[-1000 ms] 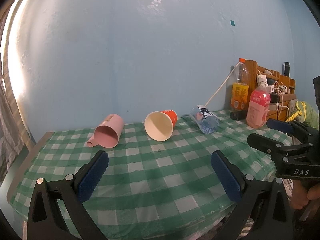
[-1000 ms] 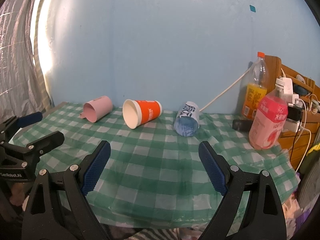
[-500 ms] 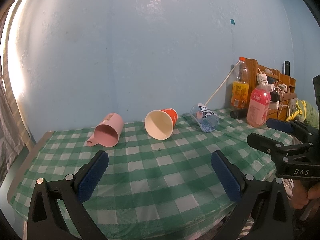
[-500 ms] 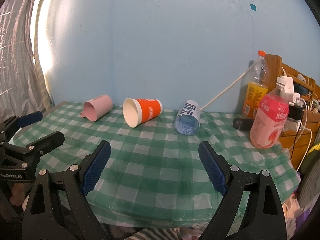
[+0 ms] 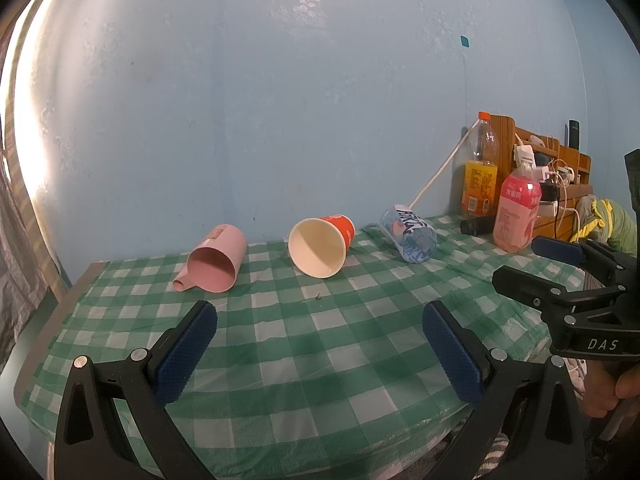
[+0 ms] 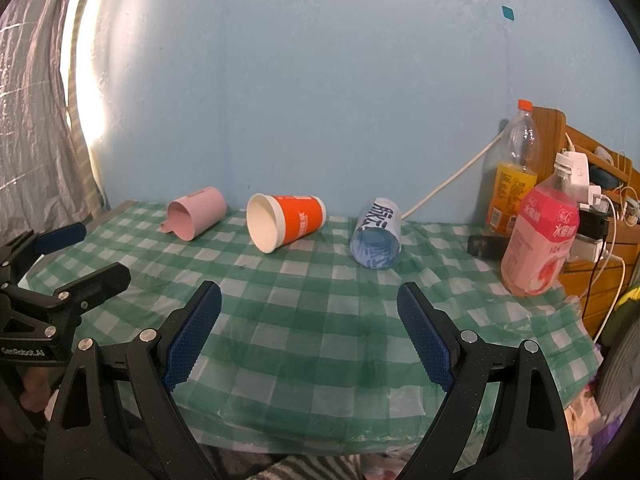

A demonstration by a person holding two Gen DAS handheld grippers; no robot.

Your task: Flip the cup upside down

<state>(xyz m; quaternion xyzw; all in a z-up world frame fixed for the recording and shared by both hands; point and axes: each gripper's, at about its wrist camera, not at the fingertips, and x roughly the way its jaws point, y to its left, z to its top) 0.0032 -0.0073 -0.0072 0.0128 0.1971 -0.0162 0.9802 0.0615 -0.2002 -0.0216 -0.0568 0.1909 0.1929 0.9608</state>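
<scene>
lying on their sides along the table's point(image 6: 320, 344) back edge: pink cup point(image 5: 214, 260), orange cup point(image 6: 286, 222), blue cup point(image 6: 376, 236); my left tool point(image 5: 320, 344) and right tool point(image 6: 308, 332) gape wide over bare checked cloth.

Cloth point(image 5: 320, 344): I see green and white checks.
Mug point(image 5: 214, 258): pink, inside and out.
Paper cup point(image 6: 286, 220): orange-red outside, cream inside, white rim.
Clear cup point(image 6: 376, 234): blue tint, white band with dark lettering.
Wall point(image 5: 280, 100): pale blue.
My pads point(image 6: 192, 338): blue, dotted texture, on black arms.
Bottles point(image 6: 538, 236): one pink, one orange.
</scene>
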